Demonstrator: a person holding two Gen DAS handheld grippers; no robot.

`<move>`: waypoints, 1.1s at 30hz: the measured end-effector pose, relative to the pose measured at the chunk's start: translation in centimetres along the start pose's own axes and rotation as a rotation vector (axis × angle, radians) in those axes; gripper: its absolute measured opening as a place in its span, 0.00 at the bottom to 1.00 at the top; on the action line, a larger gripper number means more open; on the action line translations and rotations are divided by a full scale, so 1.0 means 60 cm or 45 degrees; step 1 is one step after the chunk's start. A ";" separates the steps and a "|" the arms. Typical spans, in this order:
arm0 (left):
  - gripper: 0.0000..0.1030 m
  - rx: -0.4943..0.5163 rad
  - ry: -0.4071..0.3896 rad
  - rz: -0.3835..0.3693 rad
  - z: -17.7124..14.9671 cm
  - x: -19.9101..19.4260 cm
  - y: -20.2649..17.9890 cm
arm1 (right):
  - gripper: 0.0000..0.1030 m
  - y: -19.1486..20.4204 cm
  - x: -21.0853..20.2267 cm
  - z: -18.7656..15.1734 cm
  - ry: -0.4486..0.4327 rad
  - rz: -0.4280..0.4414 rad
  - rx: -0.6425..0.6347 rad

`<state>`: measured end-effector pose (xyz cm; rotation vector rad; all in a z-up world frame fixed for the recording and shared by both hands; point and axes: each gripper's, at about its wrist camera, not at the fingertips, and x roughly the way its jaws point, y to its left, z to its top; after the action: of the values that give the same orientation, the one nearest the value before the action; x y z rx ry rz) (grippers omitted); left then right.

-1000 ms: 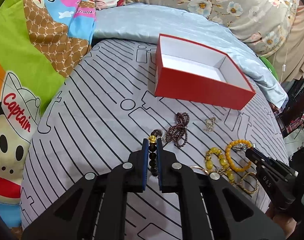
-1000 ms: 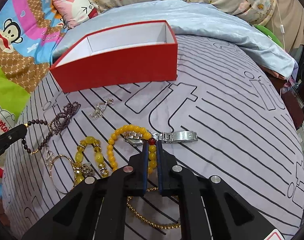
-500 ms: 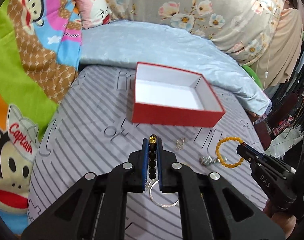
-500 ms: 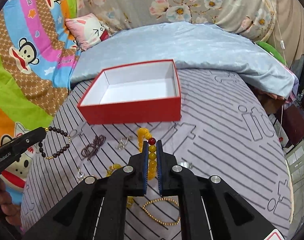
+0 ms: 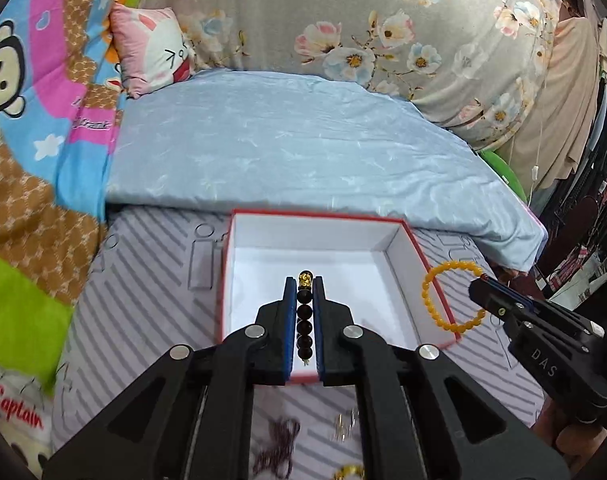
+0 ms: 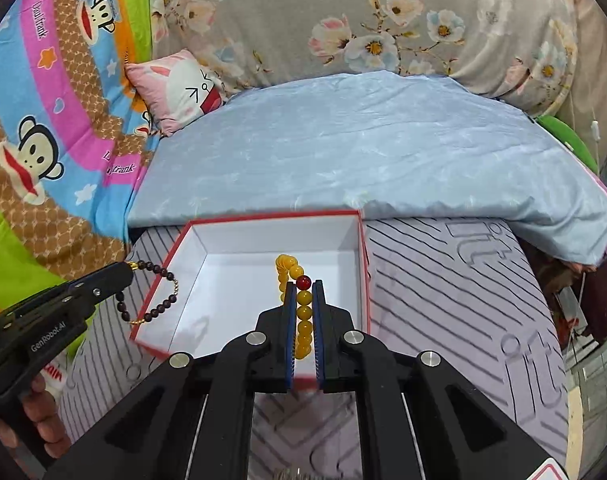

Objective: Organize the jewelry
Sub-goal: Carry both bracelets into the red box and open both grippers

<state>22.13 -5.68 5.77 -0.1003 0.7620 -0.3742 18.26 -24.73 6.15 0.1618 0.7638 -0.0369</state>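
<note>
Far left, a cartoon monkey blanket climbs the wall, a pink cat pillow tucked beside it, floral fabric behind. A pale blue quilt lies folded across the bed, the grey striped sheet in front. On that sheet sits the open red box, white inside. The left gripper is clamped on the dark bead bracelet, hanging over the box's left edge. The right gripper pinches the yellow bead bracelet above the box. Blurred jewelry lies on the sheet nearer the camera.
</note>
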 end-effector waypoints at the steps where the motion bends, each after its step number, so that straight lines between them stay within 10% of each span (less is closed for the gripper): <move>1: 0.07 -0.004 0.003 0.005 0.007 0.016 0.002 | 0.06 -0.002 0.013 0.007 0.005 0.001 0.003; 20: 0.07 0.016 0.096 0.053 0.054 0.211 0.020 | 0.07 -0.021 0.204 0.051 0.149 -0.043 -0.017; 24: 0.08 0.011 0.105 0.074 0.054 0.219 0.020 | 0.27 -0.018 0.205 0.054 0.129 -0.078 -0.030; 33: 0.42 0.047 0.058 0.158 0.057 0.206 0.012 | 0.44 -0.010 0.168 0.053 0.058 -0.100 -0.059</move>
<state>32.87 -9.72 0.01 -0.0097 0.8018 -0.2730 27.67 -25.58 1.33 0.0888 0.8153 -0.0905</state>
